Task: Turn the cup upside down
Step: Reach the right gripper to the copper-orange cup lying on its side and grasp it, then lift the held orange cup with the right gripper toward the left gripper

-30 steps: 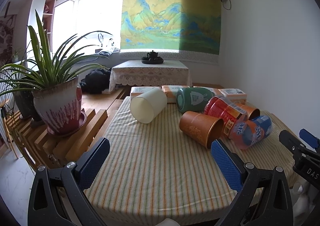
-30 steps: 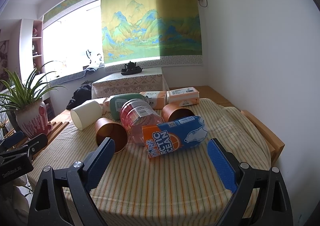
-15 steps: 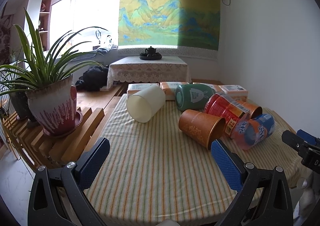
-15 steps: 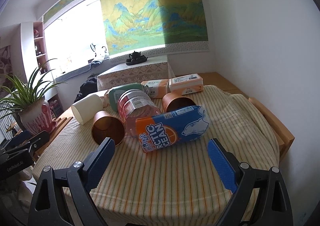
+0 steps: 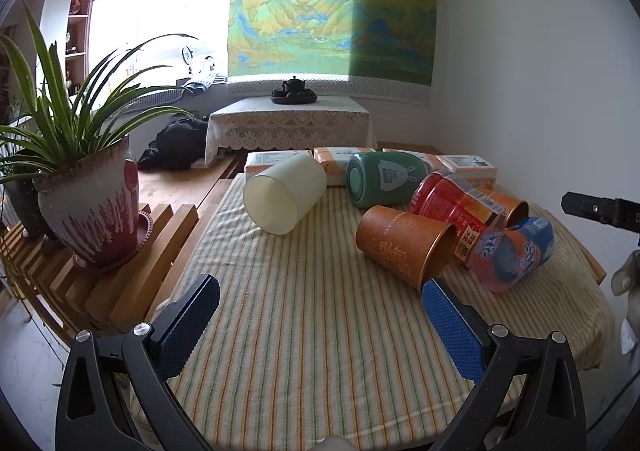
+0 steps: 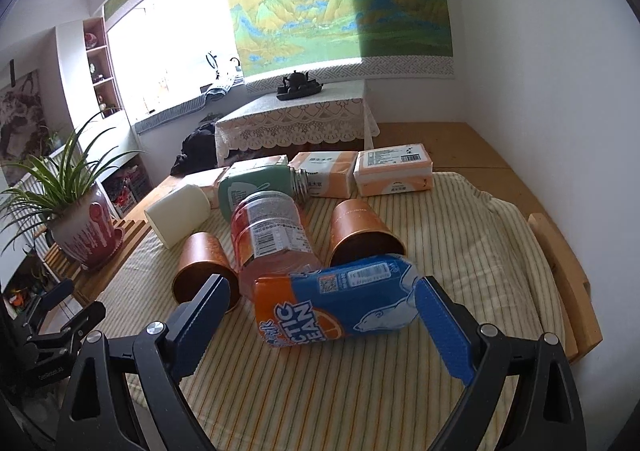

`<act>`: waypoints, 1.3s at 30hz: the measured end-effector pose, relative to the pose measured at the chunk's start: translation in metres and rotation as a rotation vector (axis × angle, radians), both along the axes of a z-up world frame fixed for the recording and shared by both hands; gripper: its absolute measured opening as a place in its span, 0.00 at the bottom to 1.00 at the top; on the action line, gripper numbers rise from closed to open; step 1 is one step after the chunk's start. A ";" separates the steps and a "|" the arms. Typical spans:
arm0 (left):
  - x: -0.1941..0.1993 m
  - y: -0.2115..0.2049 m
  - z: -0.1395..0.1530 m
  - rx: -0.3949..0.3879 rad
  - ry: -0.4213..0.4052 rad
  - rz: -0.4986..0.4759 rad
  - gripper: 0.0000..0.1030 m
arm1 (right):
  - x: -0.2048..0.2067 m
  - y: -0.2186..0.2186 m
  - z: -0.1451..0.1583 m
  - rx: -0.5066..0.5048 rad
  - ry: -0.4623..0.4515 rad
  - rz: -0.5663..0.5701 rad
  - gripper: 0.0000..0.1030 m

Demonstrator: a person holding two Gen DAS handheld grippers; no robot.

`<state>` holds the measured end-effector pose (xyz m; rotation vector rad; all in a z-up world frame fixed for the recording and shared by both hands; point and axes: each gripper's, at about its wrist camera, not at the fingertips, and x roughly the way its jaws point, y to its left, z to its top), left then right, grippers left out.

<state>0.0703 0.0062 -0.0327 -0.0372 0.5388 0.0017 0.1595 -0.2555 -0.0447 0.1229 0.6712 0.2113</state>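
- We see six containers on their sides on the striped woven tablecloth, all clustered toward the far half of the table
- Two copper-orange cylindrical cups, matte with a faint ornamental print: near cup has its mouth toward us, far cup also opens our way; the mouth rims look metallic brown inside
- One cream cup, smooth, matte, plain cylinder, lying left of the group, well apart from the copper ones
- One green flask, smooth body, threaded neck visible in the right view, no cap on it
- One clear plastic jar with a red label, ribbed wall, lying between the two copper cups
- One blue-orange bottle, glossy printed wrap with a polar bear, nearest to us, touching the jar
- Four soft-wrapped tissue packs in a row along the far table edge, orange and white film
- One glazed plant pot, red-and-white drip pattern, on a slatted wooden rack to the left
- Left gripper hovers over bare cloth, fingers spread wide, nothing between the blue textured pads; its right pad sits just below the near copper cup's rim in view
- Right gripper fingers also spread wide, flanking the blue-orange bottle in view; we can't tell if the pads touch it
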 end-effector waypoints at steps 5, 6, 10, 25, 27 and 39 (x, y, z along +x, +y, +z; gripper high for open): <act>0.018 -0.007 0.014 0.044 0.011 -0.039 1.00 | 0.023 -0.023 0.002 0.057 0.075 0.016 0.89; 0.022 -0.010 0.017 0.055 0.009 -0.047 1.00 | 0.029 -0.026 0.003 0.057 0.088 0.019 0.89; 0.026 -0.016 0.026 0.057 -0.002 -0.058 1.00 | 0.064 -0.035 0.003 0.061 0.175 0.053 0.83; 0.026 0.013 0.009 -0.001 0.033 0.010 1.00 | 0.171 -0.007 -0.060 0.079 0.538 0.147 0.56; 0.027 0.017 0.008 -0.003 0.032 0.015 1.00 | 0.172 -0.006 -0.060 0.081 0.531 0.150 0.56; 0.021 0.029 0.010 -0.014 0.024 0.028 1.00 | 0.175 -0.012 -0.016 0.010 0.359 0.048 0.55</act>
